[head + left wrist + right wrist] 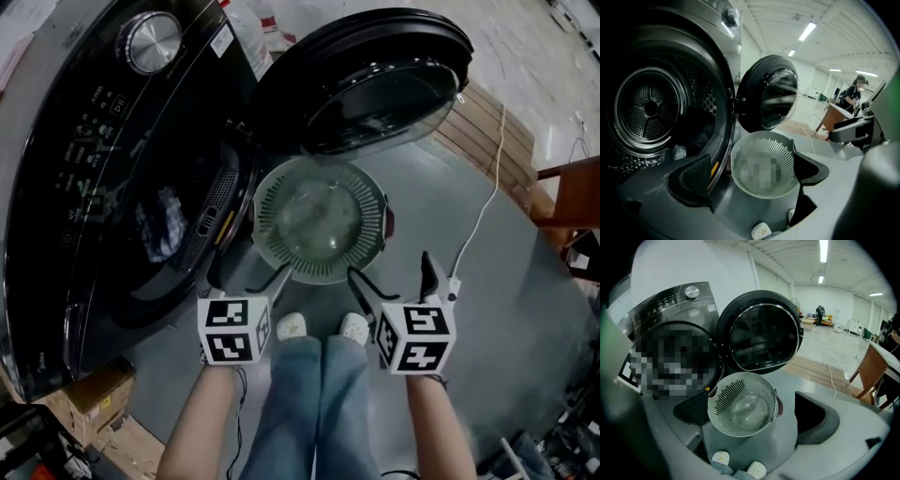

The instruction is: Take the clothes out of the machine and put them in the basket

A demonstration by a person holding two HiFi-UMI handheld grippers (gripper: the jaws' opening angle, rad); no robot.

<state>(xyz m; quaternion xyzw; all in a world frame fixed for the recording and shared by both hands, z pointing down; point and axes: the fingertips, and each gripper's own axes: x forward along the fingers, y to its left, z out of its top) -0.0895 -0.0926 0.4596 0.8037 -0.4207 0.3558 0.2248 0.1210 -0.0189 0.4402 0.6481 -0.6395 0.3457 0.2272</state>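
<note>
Far left: front-loading machine (84,187), opening uncovered, clothes (159,225) lying low inside the drum. Next: left gripper (242,279), jaws spread wide with nothing between them, held just in front of the opening. Centre: round slotted basket (319,220) on the grey floor (506,309), below the swung-out door (366,80); white shoes (291,325) near its rim. Right: right gripper (392,274), jaws likewise wide apart and holding nothing. Far right: white cable (483,211) trailing across the floor.
</note>
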